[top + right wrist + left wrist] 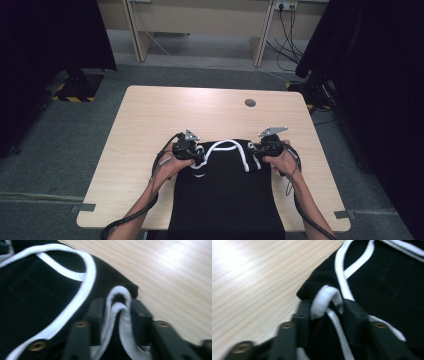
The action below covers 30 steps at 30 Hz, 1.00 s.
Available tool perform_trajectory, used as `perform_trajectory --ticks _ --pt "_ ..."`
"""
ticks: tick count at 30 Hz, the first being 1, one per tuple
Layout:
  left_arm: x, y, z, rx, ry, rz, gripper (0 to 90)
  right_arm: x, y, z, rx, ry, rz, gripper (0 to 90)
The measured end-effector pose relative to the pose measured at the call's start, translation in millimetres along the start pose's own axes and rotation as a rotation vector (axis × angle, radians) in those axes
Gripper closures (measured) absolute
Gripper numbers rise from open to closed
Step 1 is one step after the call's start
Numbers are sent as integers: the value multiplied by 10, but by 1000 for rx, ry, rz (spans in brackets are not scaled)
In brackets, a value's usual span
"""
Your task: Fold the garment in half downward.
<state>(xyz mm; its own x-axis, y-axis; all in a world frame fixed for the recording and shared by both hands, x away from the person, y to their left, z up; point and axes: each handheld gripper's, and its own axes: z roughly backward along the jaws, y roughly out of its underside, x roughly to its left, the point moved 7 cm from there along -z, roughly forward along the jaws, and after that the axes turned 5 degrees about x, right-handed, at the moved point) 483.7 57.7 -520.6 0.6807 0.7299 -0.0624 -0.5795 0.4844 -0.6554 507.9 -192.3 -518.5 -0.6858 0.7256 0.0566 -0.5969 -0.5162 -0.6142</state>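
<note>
Each pair of tongs, left and right, pinches a white-trimmed shoulder of the black vest lying at the desk's six o'clock edge, probably for lifting or folding.

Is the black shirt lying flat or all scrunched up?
Mostly flat: the black shirt lies spread on the table, hanging over the near edge; just its white-trimmed shoulders bunch where grippers pinch them.

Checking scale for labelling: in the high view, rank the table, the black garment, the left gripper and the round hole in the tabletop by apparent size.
1. table
2. black garment
3. left gripper
4. round hole
</note>
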Motion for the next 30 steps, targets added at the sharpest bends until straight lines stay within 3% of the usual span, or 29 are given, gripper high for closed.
perform_trajectory --ticks 2,5,11,14,20,30 --pt "-23 8 1 -13 12 4 730 19 1 5 0 -8 4 770" --pt "-42 3 22 -22 9 -11 771 25 -5 30 -14 -15 2 795" --pt "-65 -47 120 -50 2 -36 789 44 -54 156 -68 -13 3 804" --pt "-56 -89 168 -56 -4 -49 792 77 -113 243 -87 -4 26 805" --pt "-20 -167 220 -66 -6 -47 792 120 -254 355 -109 7 51 808" --pt "209 -479 302 -107 -63 -16 793 25 -591 492 -139 40 58 810"
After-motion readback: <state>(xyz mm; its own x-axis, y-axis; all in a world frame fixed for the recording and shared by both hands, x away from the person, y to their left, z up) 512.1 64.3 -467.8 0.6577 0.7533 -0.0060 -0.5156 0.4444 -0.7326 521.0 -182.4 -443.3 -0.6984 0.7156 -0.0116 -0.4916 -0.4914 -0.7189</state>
